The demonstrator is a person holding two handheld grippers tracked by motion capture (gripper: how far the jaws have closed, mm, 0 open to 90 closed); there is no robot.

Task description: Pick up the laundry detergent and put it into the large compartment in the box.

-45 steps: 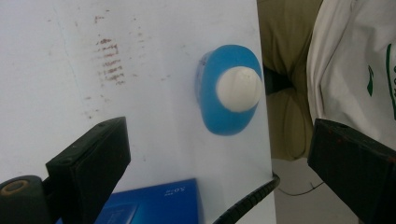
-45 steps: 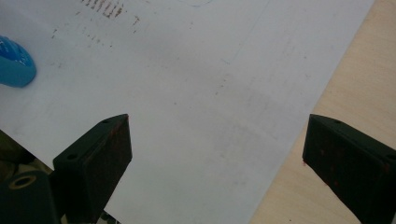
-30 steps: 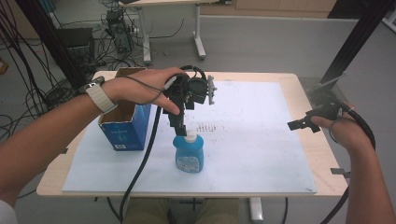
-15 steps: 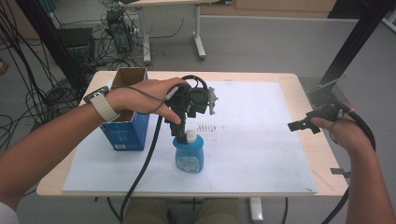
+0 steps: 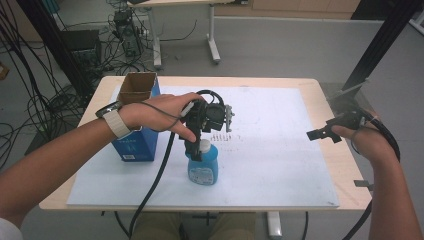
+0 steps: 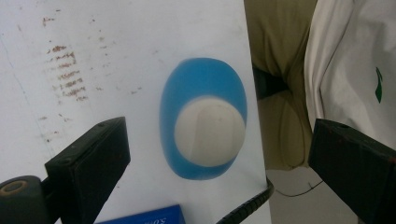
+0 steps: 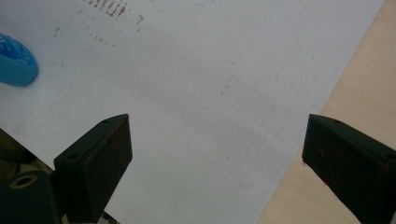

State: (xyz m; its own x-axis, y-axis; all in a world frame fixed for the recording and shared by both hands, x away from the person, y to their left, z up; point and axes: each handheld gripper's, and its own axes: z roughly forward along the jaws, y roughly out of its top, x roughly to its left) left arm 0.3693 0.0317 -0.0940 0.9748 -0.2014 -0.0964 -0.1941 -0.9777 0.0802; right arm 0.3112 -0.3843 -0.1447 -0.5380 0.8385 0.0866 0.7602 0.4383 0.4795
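The left gripper [image 5: 196, 150] points down over the bottle [image 5: 202, 167], which stands upright on the white sheet [image 5: 280, 165] near the front edge of the tabletop [image 5: 320, 87], just right of the blue box [image 5: 135, 145]; in the high view the jaws hang at the white cap [image 5: 204, 145], close beside it, though contact cannot be told there; in the left gripper view the jaws stand wide apart, one at each side of the bottle [image 6: 203, 123], seen from straight above, with its white cap [image 6: 210, 131] between them and clear sheet showing on either side, so nothing is pinched; the left gripper [image 6: 219, 163] holds nothing; a black cable [image 6: 247, 205] curls in below the bottle, and a corner of the blue box [image 6: 144, 217] shows at the bottom edge; brown smudges [image 6: 67, 74] mark the sheet to one side.

The right gripper [image 5: 320, 134] is held at the right edge of the tabletop, well apart from the bottle, in the person's right hand [image 5: 367, 142]; in the right gripper view its jaws are spread wide over bare sheet [image 7: 210, 93] and wood [image 7: 355, 93], gripping nothing; the right gripper [image 7: 217, 154] looks across the sheet, with the bottle [image 7: 16, 63] far off at the upper left corner; the box stands open at the top [image 5: 137, 82].
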